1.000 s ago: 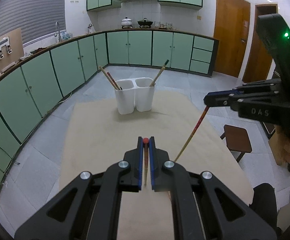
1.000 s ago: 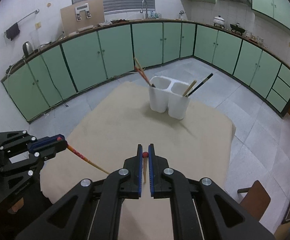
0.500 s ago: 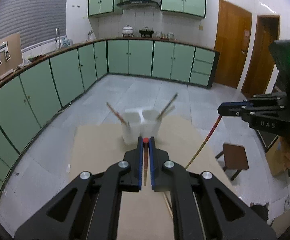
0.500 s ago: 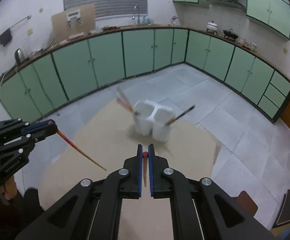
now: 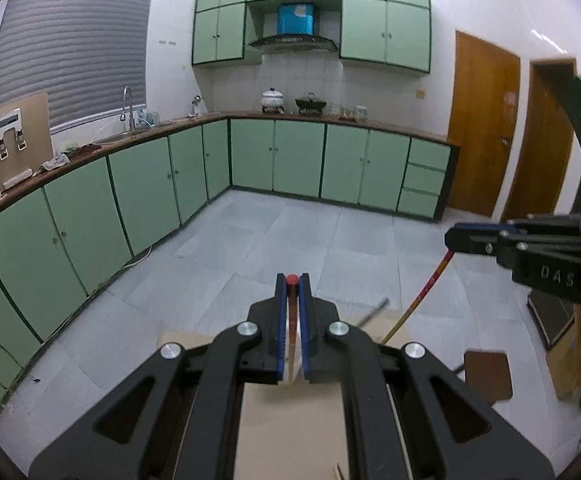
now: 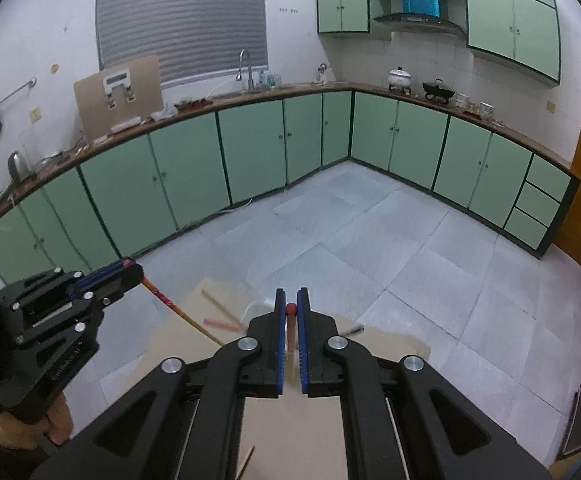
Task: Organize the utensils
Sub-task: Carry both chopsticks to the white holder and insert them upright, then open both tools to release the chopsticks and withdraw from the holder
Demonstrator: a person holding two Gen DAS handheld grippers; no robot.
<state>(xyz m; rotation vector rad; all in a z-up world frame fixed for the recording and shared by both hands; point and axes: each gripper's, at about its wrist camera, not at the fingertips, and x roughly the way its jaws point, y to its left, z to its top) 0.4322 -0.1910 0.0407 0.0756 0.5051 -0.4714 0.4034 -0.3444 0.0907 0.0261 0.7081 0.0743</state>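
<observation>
Two chopsticks are held, one per gripper: the left gripper [image 5: 291,280] is clamped on a red-tipped chopstick [image 5: 291,322], the right gripper [image 6: 291,309] on another [image 6: 291,326]. Both jaws are closed tight above the tabletop [image 6: 290,428], where the white holder [image 6: 256,307] is largely hidden behind them

One red-tipped chopstick [image 5: 291,312] stands pinched in the left tongs [image 5: 291,280], its red end poking out at the tips. The other [image 6: 290,320] sits likewise in the right tongs [image 6: 290,300], its patterned shaft slanting down toward the counter [image 5: 290,432].
</observation>
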